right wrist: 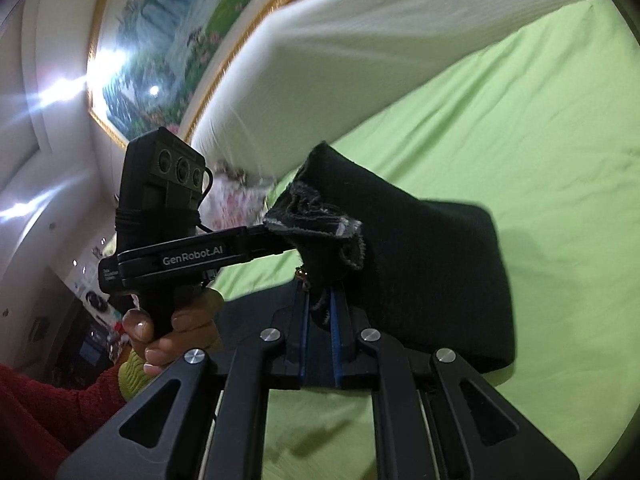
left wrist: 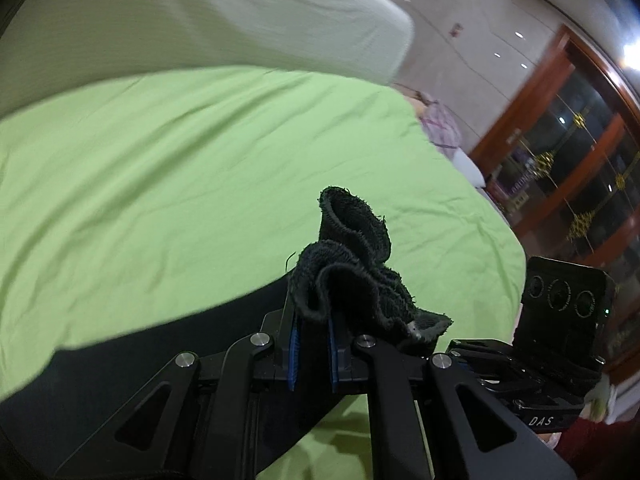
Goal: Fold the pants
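Observation:
The black pants (left wrist: 352, 248) are lifted above the green bed sheet (left wrist: 180, 168). In the left wrist view, my left gripper (left wrist: 314, 320) is shut on a bunched, frayed edge of the fabric, and the rest trails down to the lower left. The right gripper's camera housing (left wrist: 560, 308) sits close by on the right. In the right wrist view, my right gripper (right wrist: 320, 312) is shut on another bunch of the pants (right wrist: 424, 264), which drape to the right. The left gripper (right wrist: 276, 236), held by a hand (right wrist: 176, 328), pinches the cloth just beside it.
A white duvet or pillow (left wrist: 200, 20) (right wrist: 360, 40) lies along the far side of the bed. A floral cloth (left wrist: 440, 124) sits at the bed's end. A wooden glass-door cabinet (left wrist: 568, 168) and a framed painting (right wrist: 160, 60) stand beyond. A red sleeve (right wrist: 40, 412) is at lower left.

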Available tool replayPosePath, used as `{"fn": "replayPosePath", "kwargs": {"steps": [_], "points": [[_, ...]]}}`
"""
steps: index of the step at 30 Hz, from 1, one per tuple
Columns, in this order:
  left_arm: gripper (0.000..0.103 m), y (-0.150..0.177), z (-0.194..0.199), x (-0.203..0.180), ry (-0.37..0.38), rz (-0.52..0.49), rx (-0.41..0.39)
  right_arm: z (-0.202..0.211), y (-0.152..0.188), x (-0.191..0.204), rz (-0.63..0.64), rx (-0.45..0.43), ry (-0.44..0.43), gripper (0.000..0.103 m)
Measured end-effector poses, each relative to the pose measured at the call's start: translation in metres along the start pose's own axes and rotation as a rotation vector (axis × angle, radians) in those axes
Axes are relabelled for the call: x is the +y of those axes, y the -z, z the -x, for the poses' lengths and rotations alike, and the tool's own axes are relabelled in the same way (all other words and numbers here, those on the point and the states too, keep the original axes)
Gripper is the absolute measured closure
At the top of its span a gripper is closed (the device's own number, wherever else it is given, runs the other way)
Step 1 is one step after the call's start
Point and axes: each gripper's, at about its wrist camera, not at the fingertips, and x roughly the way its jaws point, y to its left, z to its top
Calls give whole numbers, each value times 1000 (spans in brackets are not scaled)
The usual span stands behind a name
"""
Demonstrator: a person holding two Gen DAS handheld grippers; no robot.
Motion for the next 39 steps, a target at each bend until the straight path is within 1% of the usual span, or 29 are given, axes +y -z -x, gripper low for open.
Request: {"fn": "replayPosePath", "kwargs": {"steps": [3, 8, 11, 16, 18, 21, 25, 27, 28, 29, 30, 31, 32, 36, 38, 39], "points": [[94, 11, -4, 17, -9, 47, 3, -15, 4, -2, 12, 45, 15, 93], [94, 26, -18, 44, -35, 135, 23, -42, 8, -8, 20, 134, 71, 93], [94, 37, -25, 57, -37, 187, 34, -48, 11, -11, 30, 168, 90, 93], [92, 48, -32, 66, -45, 238, 33, -57, 12, -10, 43, 204, 127, 92], [91, 50, -30, 66, -53, 256, 27, -59, 8, -9, 42, 206, 137, 90], [90, 60, -23, 70, -73, 271, 13, -64, 5, -4, 49, 216, 154, 89], [78, 67, -14, 71, -125, 287, -5, -67, 3, -3, 48, 227, 159, 87], [75, 73, -7, 71, -136, 302, -21, -72, -1, 3, 51, 230, 158, 84], [71, 76, -2, 71, -144, 311, -30, -72, 0, 3, 53, 231, 156, 83], [68, 79, 2, 72, -153, 322, -40, -72, 1, 3, 53, 232, 149, 78], [66, 81, 6, 72, -158, 330, -49, -72, 2, 4, 54, 234, 136, 72], [63, 84, 10, 74, -162, 339, -56, -73, 2, 6, 59, 236, 132, 70], [62, 87, 14, 74, -166, 352, -65, -74, 3, 9, 69, 237, 132, 69], [59, 99, 30, 80, -178, 383, -90, -74, 6, 14, 83, 249, 118, 69], [52, 106, 38, 80, -192, 400, -104, -74, 7, 16, 86, 252, 108, 69], [50, 113, 44, 83, -199, 406, -110, -73, 8, 17, 88, 253, 103, 69]]}}
